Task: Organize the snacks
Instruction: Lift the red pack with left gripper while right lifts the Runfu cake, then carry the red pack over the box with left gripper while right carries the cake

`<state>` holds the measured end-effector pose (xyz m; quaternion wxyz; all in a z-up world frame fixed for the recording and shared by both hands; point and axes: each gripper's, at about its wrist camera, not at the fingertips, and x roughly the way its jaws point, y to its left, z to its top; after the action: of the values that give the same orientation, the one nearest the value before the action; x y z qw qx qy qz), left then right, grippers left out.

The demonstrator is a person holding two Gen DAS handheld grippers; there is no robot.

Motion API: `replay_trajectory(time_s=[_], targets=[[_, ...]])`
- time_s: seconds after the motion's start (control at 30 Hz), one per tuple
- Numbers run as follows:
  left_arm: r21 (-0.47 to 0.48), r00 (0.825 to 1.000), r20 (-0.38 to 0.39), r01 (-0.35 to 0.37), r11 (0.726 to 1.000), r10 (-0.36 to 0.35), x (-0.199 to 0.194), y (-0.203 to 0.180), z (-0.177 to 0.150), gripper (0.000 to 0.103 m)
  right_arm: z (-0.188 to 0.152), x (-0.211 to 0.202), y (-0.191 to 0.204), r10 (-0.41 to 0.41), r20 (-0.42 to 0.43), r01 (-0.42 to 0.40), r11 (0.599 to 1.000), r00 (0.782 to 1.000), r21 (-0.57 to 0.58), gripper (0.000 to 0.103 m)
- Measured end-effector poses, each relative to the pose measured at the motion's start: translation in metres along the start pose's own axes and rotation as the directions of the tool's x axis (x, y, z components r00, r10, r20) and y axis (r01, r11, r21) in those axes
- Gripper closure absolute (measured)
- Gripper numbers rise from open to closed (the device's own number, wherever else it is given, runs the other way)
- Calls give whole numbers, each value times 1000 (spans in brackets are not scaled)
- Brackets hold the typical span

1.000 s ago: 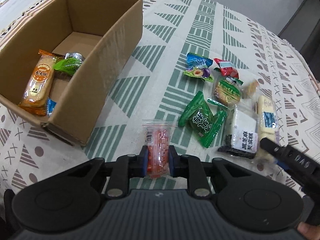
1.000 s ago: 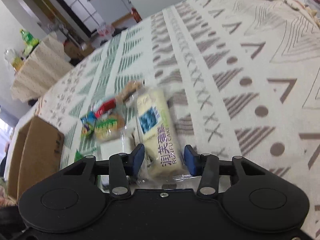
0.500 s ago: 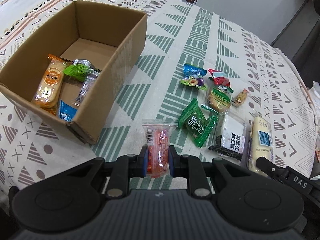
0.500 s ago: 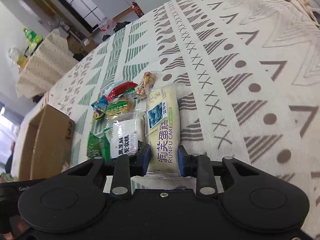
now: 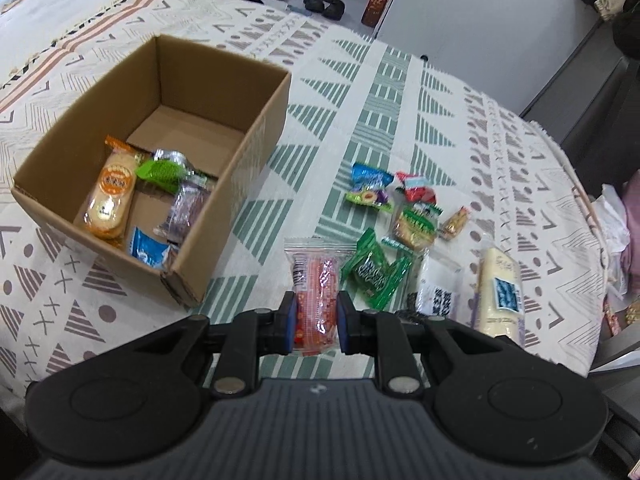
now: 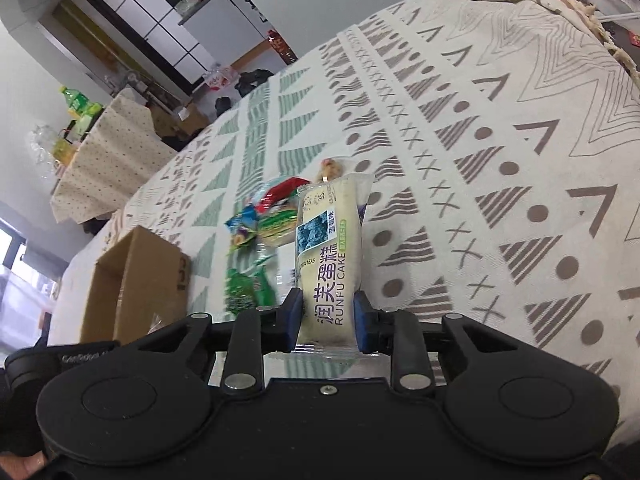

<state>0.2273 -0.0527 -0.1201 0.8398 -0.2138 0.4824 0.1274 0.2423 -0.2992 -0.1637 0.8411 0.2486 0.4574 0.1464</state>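
Observation:
My left gripper (image 5: 316, 322) is shut on a clear packet with a red snack (image 5: 316, 292), held above the patterned cloth just right of the open cardboard box (image 5: 256, 148). The box holds several snacks, among them an orange-labelled cake (image 5: 110, 196). My right gripper (image 6: 326, 320) is shut on a cream Runfu cake packet (image 6: 328, 256), lifted off the cloth; the same packet shows in the left wrist view (image 5: 500, 292). Loose snacks lie between: a green packet (image 5: 374, 272), a white packet (image 5: 436, 284), a blue one (image 5: 368, 188) and a red one (image 5: 416, 188).
The box also shows at the left in the right wrist view (image 6: 136, 284). The table's patterned cloth (image 6: 500, 160) drops off at the right edge. A covered side table with bottles (image 6: 104, 156) stands beyond. Shoes and a bottle are on the floor behind.
Both grippers have risen with their packets. The right one closed on the cake packet and lifted it off the cloth. The left one holds the red snack higher and nearer the box.

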Motion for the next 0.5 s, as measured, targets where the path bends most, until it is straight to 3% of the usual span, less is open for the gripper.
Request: replay_trajectory(time_s=[0.5], targets=[[-66,996,75,43,997,-38,-34,32,37,84,12,-7,64,98,32,-97,995,995,-38,78]])
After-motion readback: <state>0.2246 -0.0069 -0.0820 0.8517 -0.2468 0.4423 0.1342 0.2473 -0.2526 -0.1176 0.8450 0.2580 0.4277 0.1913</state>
